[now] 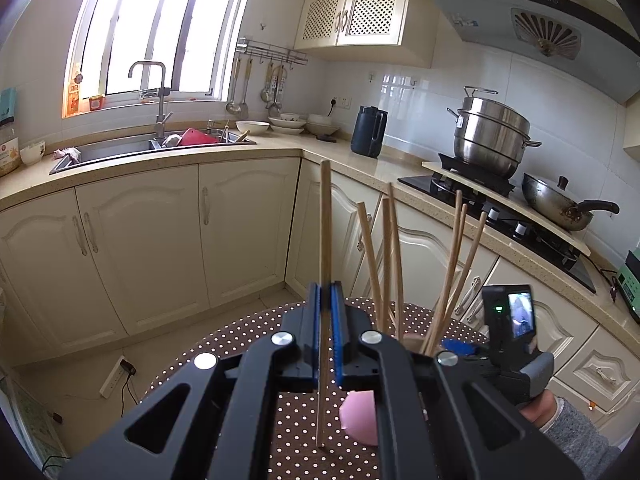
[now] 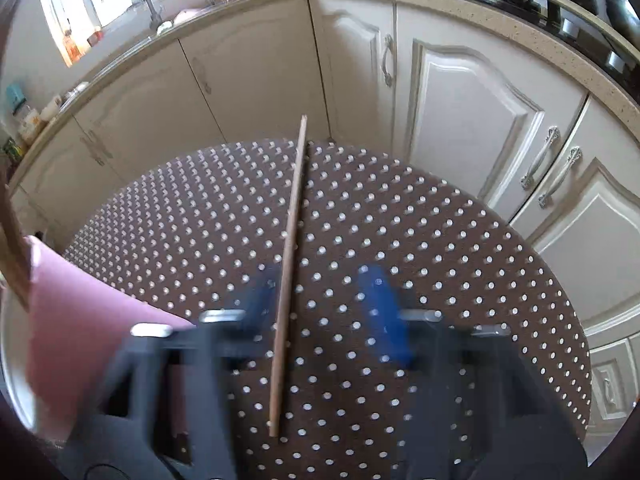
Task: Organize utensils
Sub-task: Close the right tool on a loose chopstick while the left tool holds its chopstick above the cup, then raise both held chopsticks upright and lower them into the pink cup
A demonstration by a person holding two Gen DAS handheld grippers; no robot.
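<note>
My left gripper (image 1: 326, 294) is shut on one wooden chopstick (image 1: 325, 220), which stands nearly upright between its blue pads. Just right of it, several chopsticks (image 1: 390, 260) stick up out of a pink cup (image 1: 360, 420) that is mostly hidden behind my finger. In the right wrist view my right gripper (image 2: 322, 306) is blurred and its jaws stand open. A single chopstick (image 2: 290, 248) runs lengthwise between them close to the left pad (image 2: 260, 300), over the dotted tablecloth (image 2: 440, 260); the right pad is well clear of it. The pink cup (image 2: 80, 320) is at the left edge.
The round table (image 1: 240, 340) with a brown white-dotted cloth stands in a kitchen corner, cream cabinets (image 2: 472, 112) close behind it. The right gripper's camera unit (image 1: 508, 316) and a hand in a grey sleeve (image 1: 560, 420) are at my right. Sink, pots and stove line the counter.
</note>
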